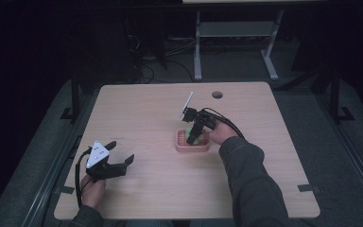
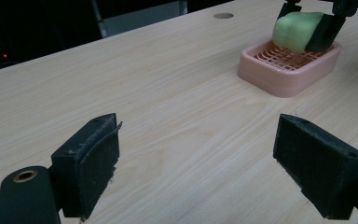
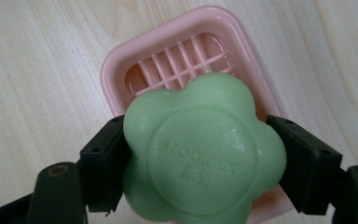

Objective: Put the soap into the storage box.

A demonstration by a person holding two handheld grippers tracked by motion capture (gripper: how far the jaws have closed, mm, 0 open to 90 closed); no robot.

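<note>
The right gripper (image 3: 198, 163) is clamped on a green flower-shaped soap bar (image 3: 204, 154), one black jaw pressed into each side of it (raised lettering shows on the soap's round face, too soft to read). The soap is held directly over the pink soap dish (image 3: 121, 70), whose slatted grid shows behind its upper edge; whether the soap touches the grid I cannot tell. In the high view the right gripper (image 1: 194, 134) points down into the dish (image 1: 181, 147), with the person's right hand (image 1: 221, 133) just beside the dish.

The left gripper (image 2: 200, 163) stands wide open with nothing between its jaws, low over bare wood, well apart from the dish (image 2: 279, 79). In the high view it (image 1: 120, 153) lies toward the near left corner of the wooden table (image 1: 146, 113), held by the left hand (image 1: 93, 189). A round cable hole (image 1: 217, 94) sits beyond the dish, near the table's far edge.
</note>
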